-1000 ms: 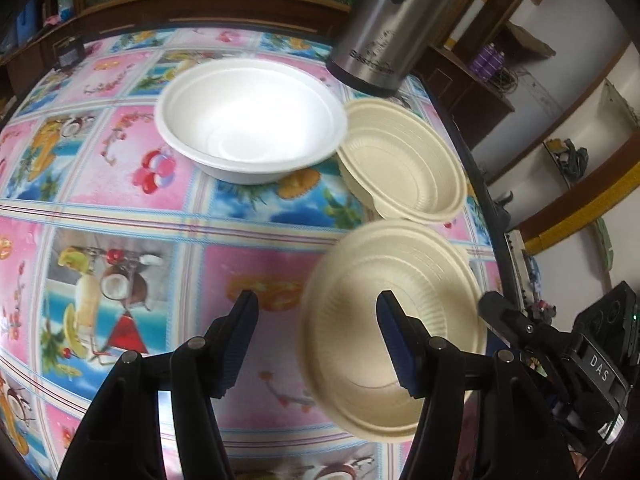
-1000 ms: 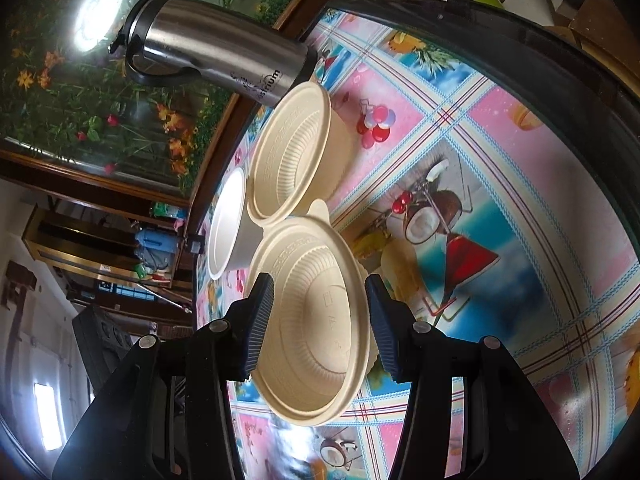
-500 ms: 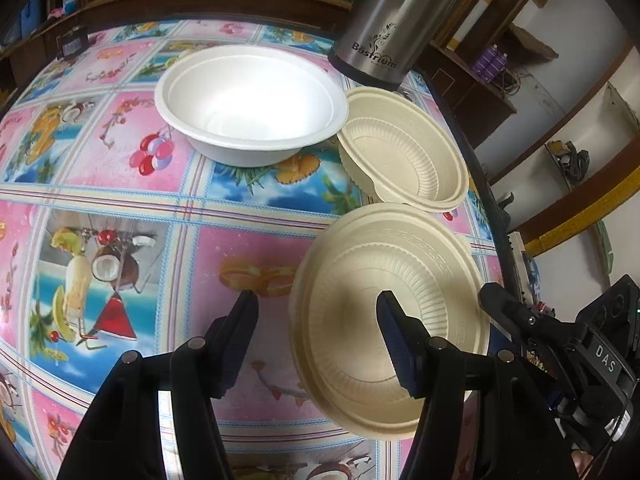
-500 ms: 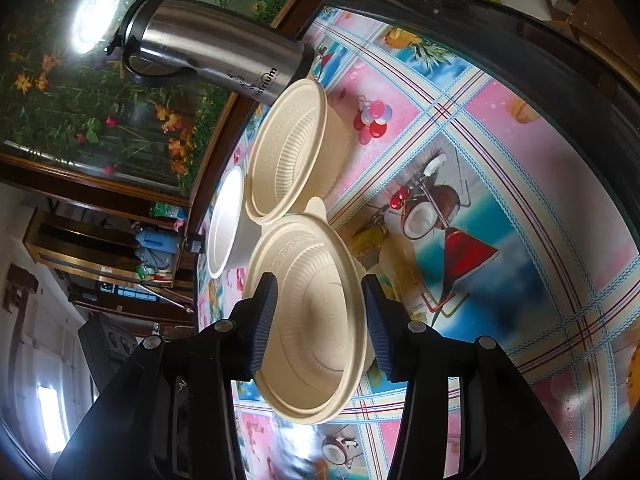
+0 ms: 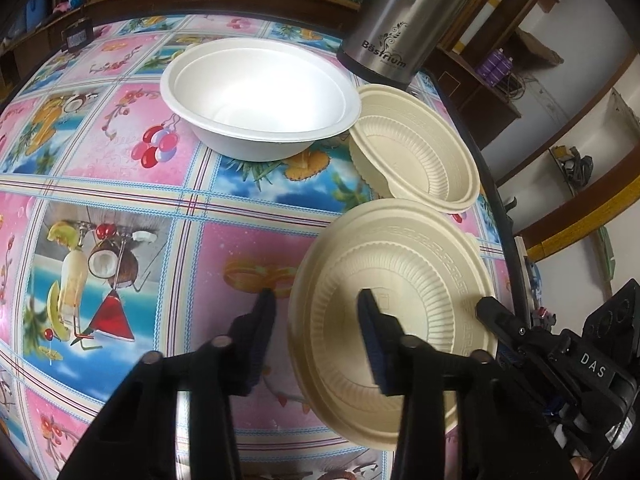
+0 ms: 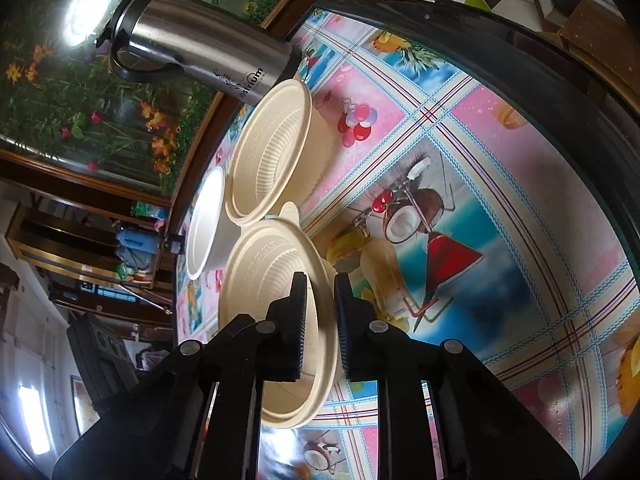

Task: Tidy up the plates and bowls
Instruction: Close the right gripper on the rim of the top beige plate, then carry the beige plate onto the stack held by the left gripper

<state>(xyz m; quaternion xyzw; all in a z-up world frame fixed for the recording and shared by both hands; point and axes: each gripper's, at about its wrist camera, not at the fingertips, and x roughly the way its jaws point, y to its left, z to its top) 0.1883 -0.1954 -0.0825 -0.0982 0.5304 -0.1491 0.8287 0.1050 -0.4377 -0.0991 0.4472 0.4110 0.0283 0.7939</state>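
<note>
A cream ribbed bowl sits near the table's right edge; it also shows in the right wrist view. My left gripper straddles its near-left rim with jaws still apart, one finger inside the bowl and the other outside. My right gripper is nearly shut across the same bowl's rim. A second cream bowl lies just behind it, also seen in the right wrist view. A larger white bowl stands further back left and shows in the right wrist view.
A steel thermos stands behind the bowls, also in the right wrist view. The table has a colourful patterned cloth and a dark rim close beside the cream bowls.
Both grippers have narrowed around the near cream bowl's rim, the right one far more. The left gripper has moved forward over the table.
</note>
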